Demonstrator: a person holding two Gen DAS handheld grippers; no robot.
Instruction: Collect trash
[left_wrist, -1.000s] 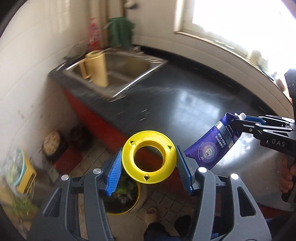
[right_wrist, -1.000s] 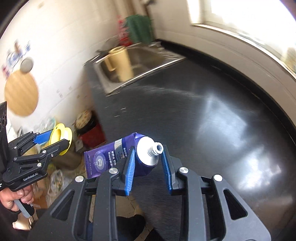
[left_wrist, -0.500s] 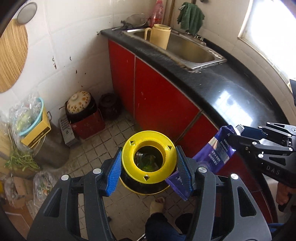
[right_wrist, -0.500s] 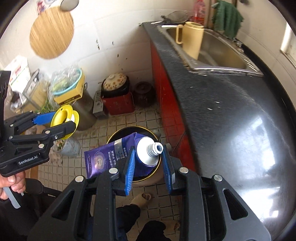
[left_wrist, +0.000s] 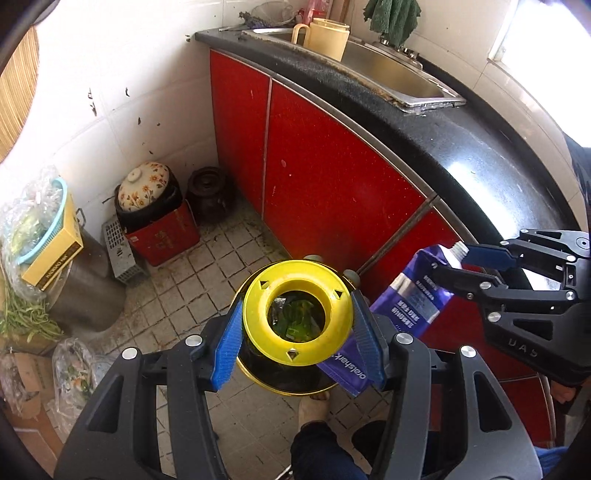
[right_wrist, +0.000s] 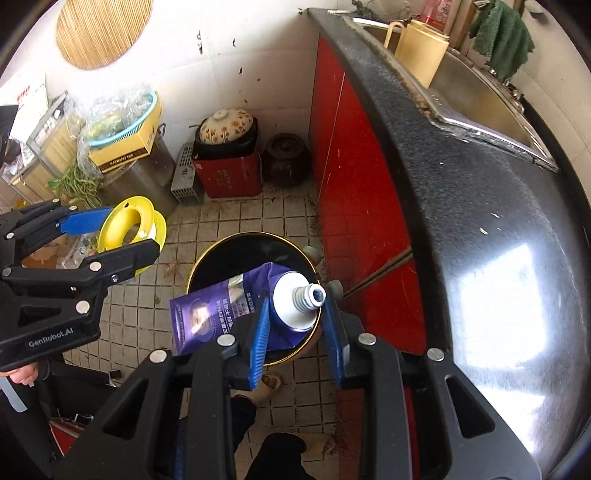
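Tiled floor, red cabinets | bin below | left jaws grip spool | right jaws seemingly pinch tube

— Where is the bin?
— Centre of the frame, on the floor, under the tube.
— And the spool?
— Left of the bin.
— The table?
— Along the right, with the sink at upper right and a jug in it.

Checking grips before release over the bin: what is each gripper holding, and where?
Left gripper: yellow spool, fingers on its rim. Right gripper: toothpaste tube, gripped at its white shoulder.
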